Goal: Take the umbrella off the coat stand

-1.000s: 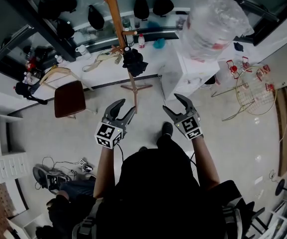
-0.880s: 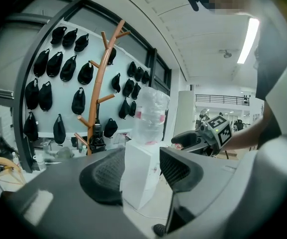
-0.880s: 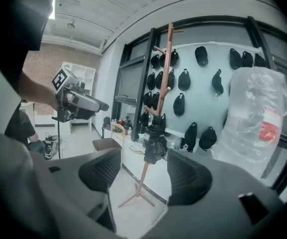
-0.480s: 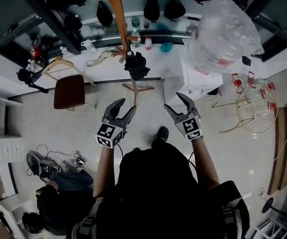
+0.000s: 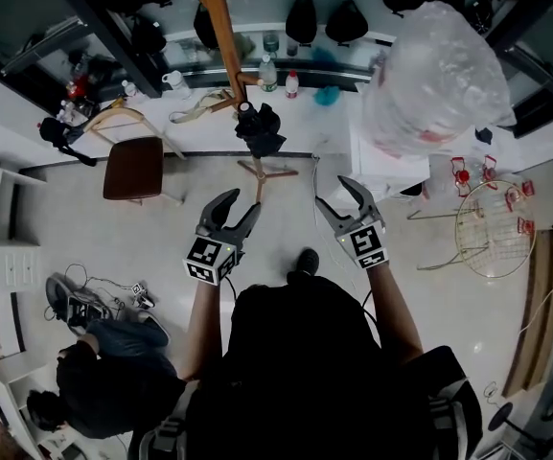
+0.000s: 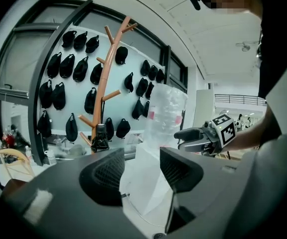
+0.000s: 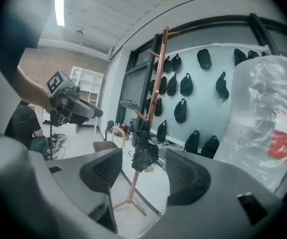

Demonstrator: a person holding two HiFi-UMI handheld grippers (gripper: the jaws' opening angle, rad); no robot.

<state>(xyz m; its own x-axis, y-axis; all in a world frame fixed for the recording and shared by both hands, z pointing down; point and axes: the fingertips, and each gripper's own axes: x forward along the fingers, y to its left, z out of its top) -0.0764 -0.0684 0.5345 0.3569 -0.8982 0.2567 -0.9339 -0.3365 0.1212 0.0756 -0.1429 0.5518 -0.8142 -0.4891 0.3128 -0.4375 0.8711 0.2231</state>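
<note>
While on one stand (image 5: 221, 27), one umbrella (image 5: 260, 130)

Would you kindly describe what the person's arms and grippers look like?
The left gripper and right gripper are dark grey, with curved jaws and mesh-textured pads. Each bears a white cube with black square markers. The person wears a black short-sleeved top.

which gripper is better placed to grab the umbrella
Probably right: the right gripper aims at the umbrella, far off between its open, empty fingers, which have just been closing slightly. The left gripper points right of it.
</note>
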